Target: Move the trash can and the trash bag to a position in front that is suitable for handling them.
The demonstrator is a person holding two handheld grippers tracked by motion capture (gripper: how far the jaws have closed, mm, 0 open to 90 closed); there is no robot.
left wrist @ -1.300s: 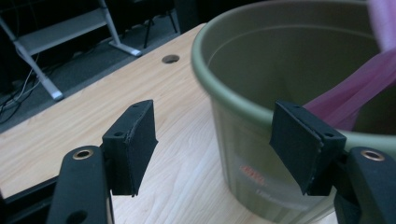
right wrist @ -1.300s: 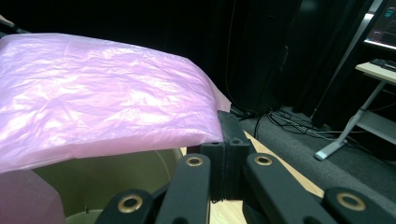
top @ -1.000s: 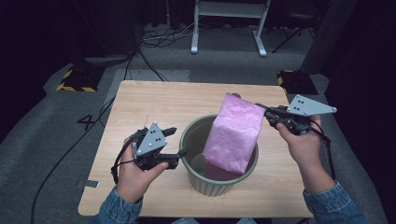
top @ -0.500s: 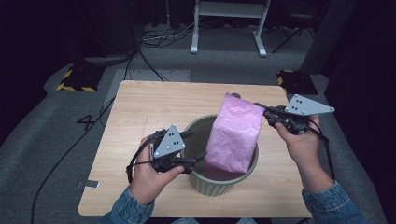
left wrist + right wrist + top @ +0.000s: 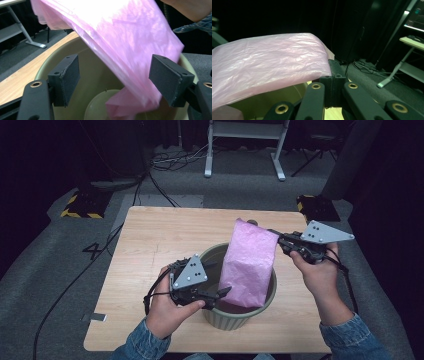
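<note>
Left claw (image 5: 223, 292): you hold it at the 9 o'clock side of the bin's rim, pointing toward the bag. Its jaws stand apart and have just been opening wider. In the left gripper view the pink film hangs between the pads (image 5: 70, 75) but they do not press on it.
Bin (image 5: 235, 317): the green round bin stands on the surface (image 5: 150, 235), near your edge of it. Its inside looks bare, with no liner against the wall yet.
Bag (image 5: 250, 265): the pink plastic bag hangs slanted. Its lower end is already inside the bin and its upper corner rises toward 1 o'clock, above the rim.
Right claw (image 5: 333, 72): its jaws are together, clamped on the upper corner of the bag, and you keep it raised at the 2 o'clock side of the bin.
Done so far: I judge that the bag is brought to the bin and partly lowered in.
Left to do: probably you must catch the free edge with the left claw, spread the mouth of the bag, and fold it over the rim all around. None of this is done yet.
</note>
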